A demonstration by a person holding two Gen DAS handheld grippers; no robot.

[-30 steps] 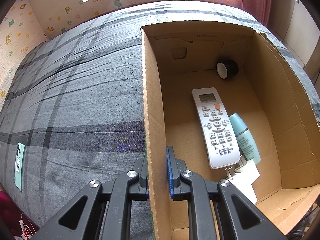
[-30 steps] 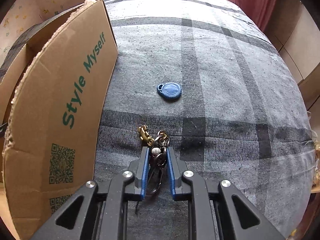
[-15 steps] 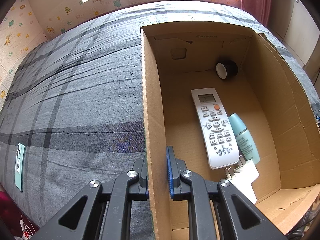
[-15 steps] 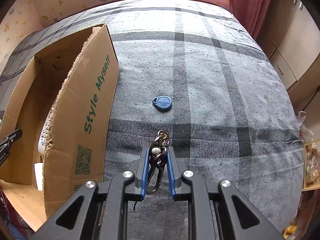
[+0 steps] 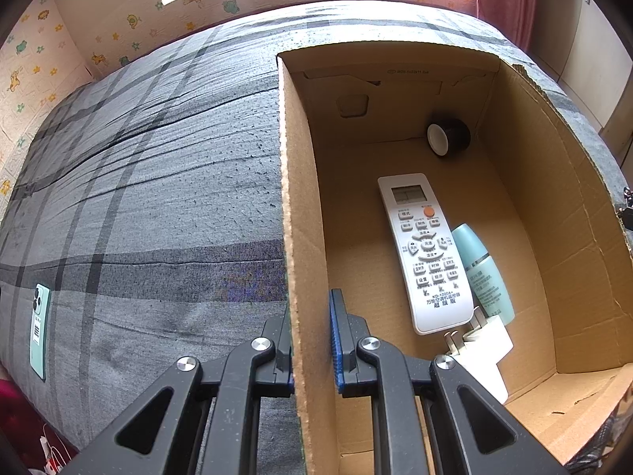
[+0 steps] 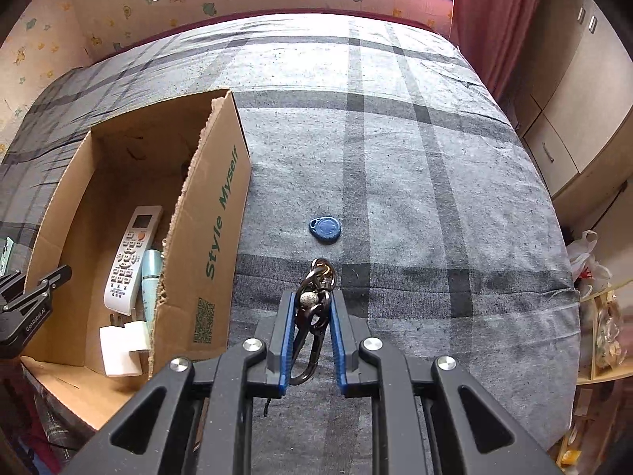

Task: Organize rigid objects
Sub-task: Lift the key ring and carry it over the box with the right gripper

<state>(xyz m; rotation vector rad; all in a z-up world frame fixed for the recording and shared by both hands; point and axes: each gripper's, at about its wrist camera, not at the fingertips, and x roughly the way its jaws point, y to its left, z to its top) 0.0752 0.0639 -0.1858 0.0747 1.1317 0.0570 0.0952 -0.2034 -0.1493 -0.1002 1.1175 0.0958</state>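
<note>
the left tool [image 5: 310, 340] is clamped on the near wall of a cardboard box [image 5: 300, 198] on a grey plaid bed [image 6: 395, 158]. the right tool [image 6: 312, 336] grips a keychain [image 6: 314, 308] above the bed, beside the box, near a blue tag [image 6: 325, 228]. a white remote [image 5: 425, 249] lies inside the box.

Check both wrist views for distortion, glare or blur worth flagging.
Left wrist: strong fisheye bowing of the cardboard box walls, dark corner vignetting, blown-out window at top; remote control labels stay sharp. Right wrist: same barrel bend in the plaid bedspread, window overexposed; keychain and blue key fob crisp, no motion blur.
</note>
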